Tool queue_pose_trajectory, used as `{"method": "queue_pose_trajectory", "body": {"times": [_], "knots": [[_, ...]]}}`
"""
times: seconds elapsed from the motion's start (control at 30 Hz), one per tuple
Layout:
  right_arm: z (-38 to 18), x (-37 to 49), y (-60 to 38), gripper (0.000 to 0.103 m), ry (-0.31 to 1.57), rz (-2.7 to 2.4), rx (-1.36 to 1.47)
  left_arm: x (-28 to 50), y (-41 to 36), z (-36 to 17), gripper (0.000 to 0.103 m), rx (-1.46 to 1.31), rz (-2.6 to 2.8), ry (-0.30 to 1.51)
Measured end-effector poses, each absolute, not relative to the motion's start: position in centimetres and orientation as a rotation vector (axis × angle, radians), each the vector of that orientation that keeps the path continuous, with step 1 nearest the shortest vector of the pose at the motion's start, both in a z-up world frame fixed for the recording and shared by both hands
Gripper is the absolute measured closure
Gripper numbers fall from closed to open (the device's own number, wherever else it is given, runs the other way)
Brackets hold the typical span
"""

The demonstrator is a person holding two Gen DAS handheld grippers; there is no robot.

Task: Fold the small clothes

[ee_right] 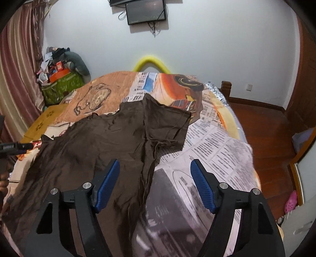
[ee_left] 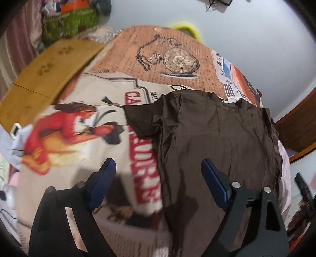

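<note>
Pale walls (ee_right: 217,49) w/ wall-mounted screen (ee_right: 146,11), striped curtain (ee_right: 17,69) left, wood floor (ee_right: 262,126) right.

Both claws point steeply down over the shirt (ee_right: 102,142). The left claw (ee_left: 158,168) hangs above its left edge, jaws apart, nothing between them. The right claw (ee_right: 155,168) straddles its right edge, jaws apart, pads clear of the cloth.

brown shirt (ee_right: 102,138) | dark, wrinkled | spread flat, sleeves out | on printed bedspread (ee_right: 217,142)
</note>
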State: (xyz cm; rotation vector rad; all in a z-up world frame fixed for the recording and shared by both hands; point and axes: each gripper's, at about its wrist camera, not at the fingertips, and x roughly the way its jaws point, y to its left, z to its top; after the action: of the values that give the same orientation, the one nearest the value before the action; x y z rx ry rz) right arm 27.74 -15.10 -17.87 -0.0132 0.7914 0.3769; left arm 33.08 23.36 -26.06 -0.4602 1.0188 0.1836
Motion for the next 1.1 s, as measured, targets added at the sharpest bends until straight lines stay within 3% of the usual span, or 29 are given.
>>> {"method": "queue_pose_trajectory", "body": {"times": [0.2, 0.4, 0.47, 0.57, 0.67, 0.77, 0.8, 1.1], "knots": [[-19.5, 30.0, -13.9, 0.039, 0.838, 0.443, -0.028, 37.5, 24.1, -28.7, 0.032, -0.527, 0.149, 1.086], [-19.9, 32.7, -13.9, 0.045, 0.847, 0.455, -0.03, 39.8, 24.5, -29.2, 0.033, -0.537, 0.151, 1.09], [-20.0, 33.7, -14.2, 0.056, 0.86, 0.456, -0.013, 40.5, 24.9, -29.8, 0.033, -0.563, 0.141, 1.104], [-20.3, 35.4, -14.5, 0.061, 0.894, 0.464, 0.03, 41.2, 25.8, -30.8, 0.034, -0.636, 0.136, 1.114], [-20.8, 36.3, -14.1, 0.061, 0.904, 0.462, 0.034, 41.5, 26.5, -31.3, 0.052, -0.653, 0.163, 1.118], [-21.8, 36.8, -13.7, 0.064, 0.936, 0.459, 0.02, 41.7, 27.0, -31.7, 0.086, -0.643, 0.172, 1.124], [-22.2, 37.0, -13.7, 0.065, 0.955, 0.461, 0.021, 41.7, 27.0, -31.7, 0.093, -0.618, 0.163, 1.115], [-23.0, 37.3, -14.5, 0.072, 0.985, 0.48, 0.037, 41.6, 20.8, -25.5, 0.093, -0.027, 0.277, 0.904]]}}
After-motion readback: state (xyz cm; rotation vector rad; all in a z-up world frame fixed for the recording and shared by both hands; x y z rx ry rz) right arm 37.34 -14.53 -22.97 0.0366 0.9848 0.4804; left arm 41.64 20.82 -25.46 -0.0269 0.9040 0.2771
